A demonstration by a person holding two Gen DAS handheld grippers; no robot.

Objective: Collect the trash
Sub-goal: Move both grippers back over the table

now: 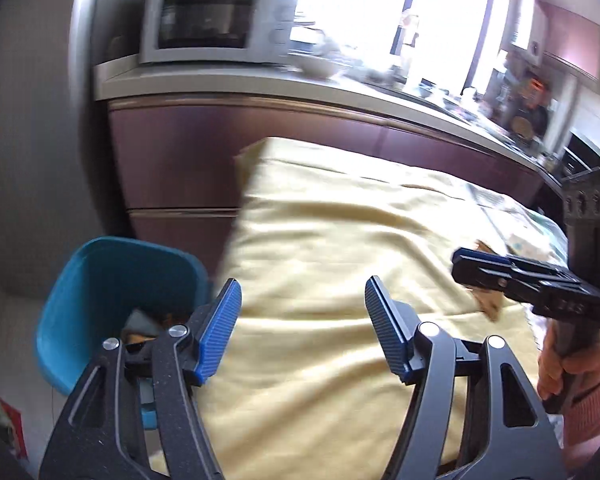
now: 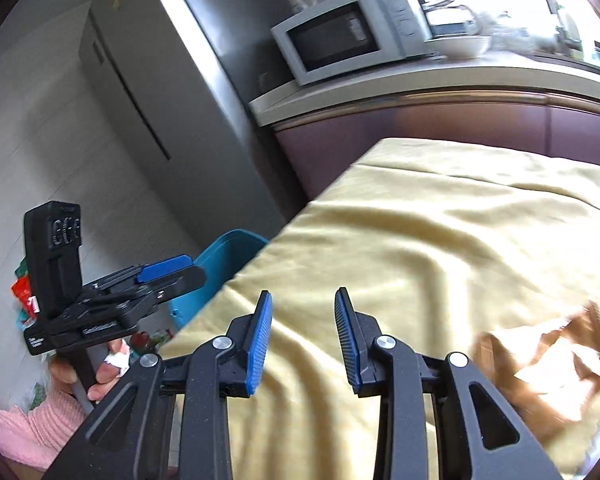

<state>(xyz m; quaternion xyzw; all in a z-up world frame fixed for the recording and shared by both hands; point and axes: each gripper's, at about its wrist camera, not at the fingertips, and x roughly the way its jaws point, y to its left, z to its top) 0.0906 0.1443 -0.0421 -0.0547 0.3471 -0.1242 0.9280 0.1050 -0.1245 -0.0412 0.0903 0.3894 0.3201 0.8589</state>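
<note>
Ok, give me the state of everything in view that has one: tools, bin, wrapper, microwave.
Left tool: open, nothing between the fingers.
Right tool: open, empty.
Bin: open-topped, upright on the floor beside the table, some trash inside.
Wrapper: crumpled, lying on the tablecloth, not yet picked up.
Microwave: door shut.

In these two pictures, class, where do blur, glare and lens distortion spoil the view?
Left wrist view: window blown out white, microwave smeared, counter edge bowed. Right wrist view: brown wrapper blurred with glare, yellow cloth soft, fridge curved by the fisheye.
</note>
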